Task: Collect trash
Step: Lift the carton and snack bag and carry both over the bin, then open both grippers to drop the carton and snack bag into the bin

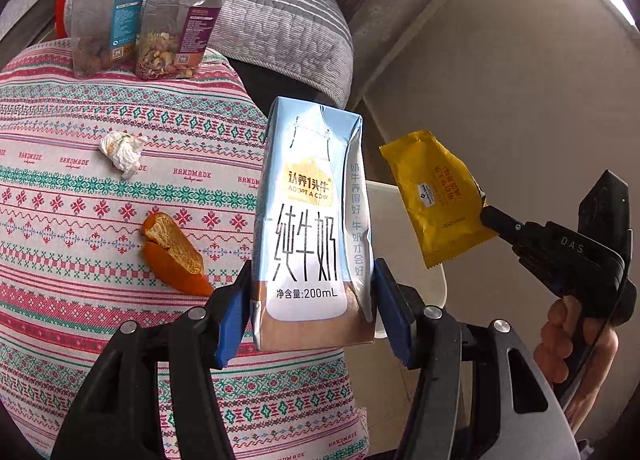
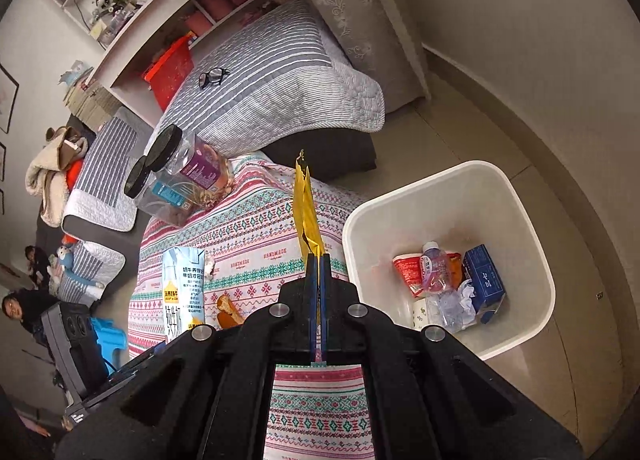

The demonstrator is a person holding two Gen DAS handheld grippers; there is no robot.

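**Carton and wrapper held beside the bin**

The left gripper (image 1: 314,312) has its blue pads pressed on a milk carton (image 1: 310,219), jaws about half apart. The right gripper (image 2: 319,292) is fully closed on a yellow wrapper (image 2: 307,215) — held up just beside the white bin (image 2: 516,195). On the patterned cloth (image 1: 80,187) next to the bin lie a crumpled tissue (image 1: 122,151) and orange peel (image 1: 176,256).

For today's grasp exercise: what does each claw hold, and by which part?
The left claw grips the milk carton by its lower sides. The right claw is shut on one end edge of the yellow snack wrapper.
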